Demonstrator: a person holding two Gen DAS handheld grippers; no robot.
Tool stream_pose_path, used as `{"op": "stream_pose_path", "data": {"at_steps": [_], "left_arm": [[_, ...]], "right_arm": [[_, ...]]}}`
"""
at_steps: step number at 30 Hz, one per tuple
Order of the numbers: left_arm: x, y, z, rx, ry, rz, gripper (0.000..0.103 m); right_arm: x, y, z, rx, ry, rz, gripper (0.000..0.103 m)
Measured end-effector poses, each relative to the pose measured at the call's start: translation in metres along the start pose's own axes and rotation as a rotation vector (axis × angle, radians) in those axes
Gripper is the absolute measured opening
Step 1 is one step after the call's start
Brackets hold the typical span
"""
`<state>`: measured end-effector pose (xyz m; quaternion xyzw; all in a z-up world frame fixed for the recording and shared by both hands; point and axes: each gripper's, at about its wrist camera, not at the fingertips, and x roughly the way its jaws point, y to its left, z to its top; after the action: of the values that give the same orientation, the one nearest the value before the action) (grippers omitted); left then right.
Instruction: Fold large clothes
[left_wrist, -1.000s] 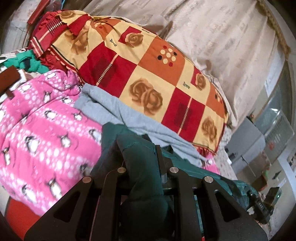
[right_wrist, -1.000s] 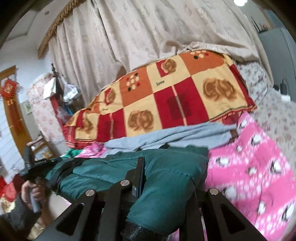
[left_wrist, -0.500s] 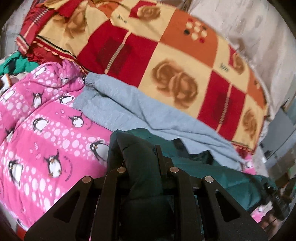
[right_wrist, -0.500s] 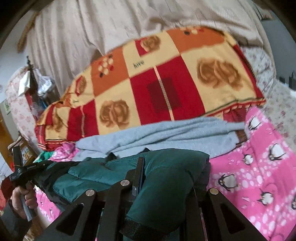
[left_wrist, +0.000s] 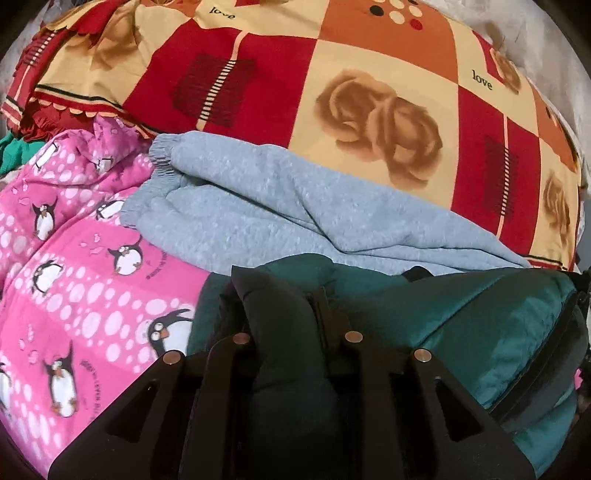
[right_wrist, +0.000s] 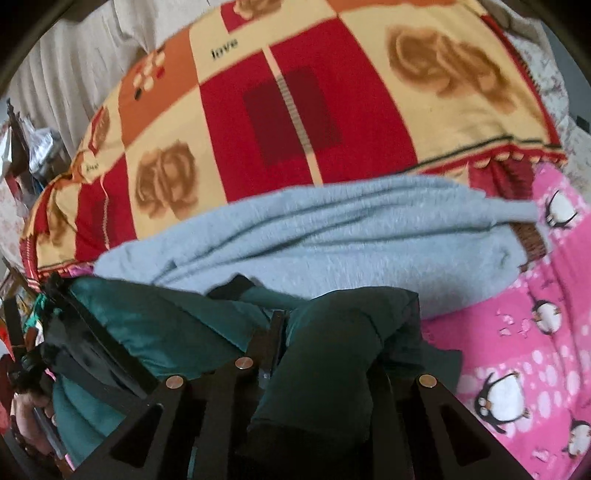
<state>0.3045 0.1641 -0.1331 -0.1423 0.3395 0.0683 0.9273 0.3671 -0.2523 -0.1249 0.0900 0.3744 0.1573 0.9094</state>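
Bed's pink penguin blanket (left_wrist: 74, 258) looms closer: you've lowered the green jacket (left_wrist: 480, 325); both grippers' fingers (left_wrist: 236, 295) (right_wrist: 275, 332) still pinching it.

Padded jacket (left_wrist: 480, 332) lies nearest the cameras, on the penguin blanket (left_wrist: 74, 277), stretched between left gripper (left_wrist: 291, 306) and right gripper (right_wrist: 328, 332), 1 bunch clamped in each. Sweatshirt (left_wrist: 258, 214) lies just behind it, touching. Behind that, the checked quilt (left_wrist: 332, 92) is heaped; curtain (right_wrist: 74, 74) behind.
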Motion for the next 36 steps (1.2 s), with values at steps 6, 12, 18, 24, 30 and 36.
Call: {"op": "stream_pose_path", "data": {"at_steps": [6,12,18,24,30,36], "left_arm": [[0.009,0.002,0.0,-0.014,0.019,-0.019,0.018],[0.007,0.018,0.017,-0.132,0.158,-0.104,0.023],[-0.027,0.027,0.043,-0.246,0.206,-0.296,0.082],[-0.066,0.024,0.066,-0.234,0.074,-0.295,0.082],[-0.04,-0.001,0.066,-0.116,0.102,-0.223,0.082],[0.007,-0.028,0.064,0.076,0.108,0.01,0.082]], "right_arm": [[0.007,-0.009,-0.009,0.029,-0.006,0.032,0.015],[-0.01,-0.021,0.001,0.238,0.076,0.132,0.035],[-0.05,-0.015,0.012,0.381,0.065,0.302,0.094],[-0.071,0.01,0.019,0.239,0.019,0.251,0.094],[-0.063,0.027,0.027,0.083,-0.035,0.102,0.094],[-0.01,0.049,0.042,-0.114,0.054,-0.053,0.089]]}}
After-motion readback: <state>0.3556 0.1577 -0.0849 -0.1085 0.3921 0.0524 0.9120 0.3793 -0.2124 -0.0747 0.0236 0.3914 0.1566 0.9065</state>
